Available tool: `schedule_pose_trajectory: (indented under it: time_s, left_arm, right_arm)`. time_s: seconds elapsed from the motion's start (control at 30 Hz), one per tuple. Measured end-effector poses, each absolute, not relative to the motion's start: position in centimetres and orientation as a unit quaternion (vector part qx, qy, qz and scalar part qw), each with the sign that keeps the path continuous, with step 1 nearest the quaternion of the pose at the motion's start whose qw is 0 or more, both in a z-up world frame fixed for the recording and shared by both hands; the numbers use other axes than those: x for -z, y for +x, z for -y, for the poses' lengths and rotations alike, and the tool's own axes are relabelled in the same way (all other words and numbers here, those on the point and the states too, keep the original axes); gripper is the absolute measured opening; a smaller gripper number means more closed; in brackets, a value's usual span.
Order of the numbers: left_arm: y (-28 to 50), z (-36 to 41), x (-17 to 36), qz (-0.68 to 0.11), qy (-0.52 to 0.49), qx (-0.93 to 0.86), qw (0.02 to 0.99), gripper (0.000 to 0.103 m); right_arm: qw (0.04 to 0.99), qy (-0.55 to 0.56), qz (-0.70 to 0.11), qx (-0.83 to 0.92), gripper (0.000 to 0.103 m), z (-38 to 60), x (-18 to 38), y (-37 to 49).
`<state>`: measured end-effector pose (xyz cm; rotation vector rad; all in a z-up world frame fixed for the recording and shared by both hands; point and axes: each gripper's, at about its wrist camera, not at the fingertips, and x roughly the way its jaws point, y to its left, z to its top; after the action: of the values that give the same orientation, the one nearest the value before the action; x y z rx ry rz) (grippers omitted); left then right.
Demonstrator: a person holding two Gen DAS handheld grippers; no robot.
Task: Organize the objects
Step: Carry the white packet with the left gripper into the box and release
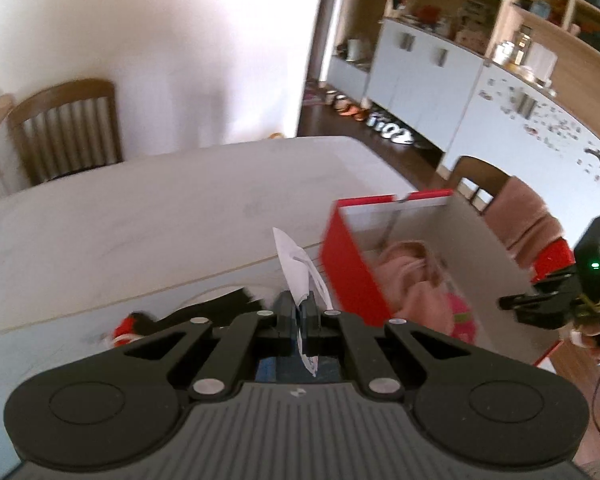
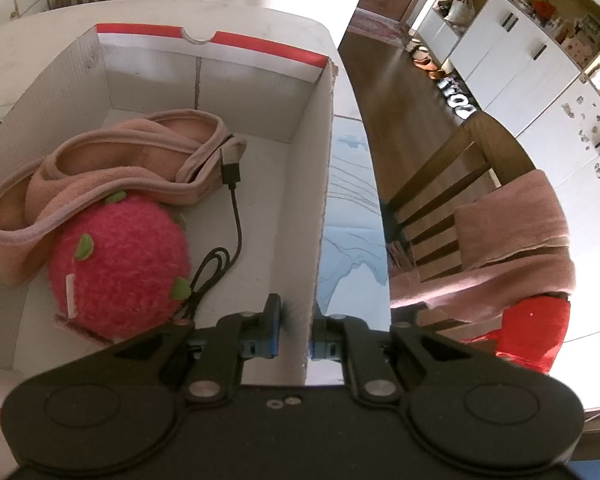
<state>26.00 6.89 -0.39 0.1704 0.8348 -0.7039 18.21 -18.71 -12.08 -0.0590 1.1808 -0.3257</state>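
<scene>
Left tongs [image 1: 298, 314] pinching a white paper slip [image 1: 296, 270], right tongs [image 2: 296, 322] straddling the red shoebox [image 2: 320, 184] wall, not closed on it, pink plush [image 2: 120, 256] inside

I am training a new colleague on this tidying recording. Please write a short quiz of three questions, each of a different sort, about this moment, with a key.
1. True or false: the left gripper is empty.
2. Multiple choice: which wall of the red and white box does the right gripper straddle? A) the far wall with the notch B) the right side wall C) no wall
3. Short answer: name the three things that lie inside the box.

Key
1. False: it pinches a white paper.
2. B: one finger is inside the box, the other outside.
3. A pink headband, a pink plush ball with green leaves, and a black USB cable.
</scene>
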Motion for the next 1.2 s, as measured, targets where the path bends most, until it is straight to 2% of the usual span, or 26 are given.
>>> schedule_pose_trajectory:
  time_s: [0.27, 0.6, 1.03, 1.2]
  left_arm:
    - [23.5, 1.2, 0.0, -0.388, 0.099, 0.389, 0.830, 0.001]
    - [20.2, 9.5, 2.1, -0.397, 0.122, 0.451, 0.790, 0.001]
    - [19.4, 13.9, 9.2, -0.461, 0.157, 0.457, 0.744, 0.001]
    - [19.7, 14.1, 10.5, -0.481, 0.148, 0.452, 0.736, 0.001]
  right_arm:
    - [0.829, -0.007, -0.548, 0.115, 0.005, 19.3, 11.6, 17.7]
    - [0.833, -0.001, -0.545, 0.094, 0.004, 19.8, 12.1, 17.3]
    - [0.836, 0.004, -0.544, 0.076, 0.005, 20.2, 12.3, 17.1]
    - [0.836, 0.001, -0.544, 0.074, 0.005, 20.2, 12.3, 17.0]
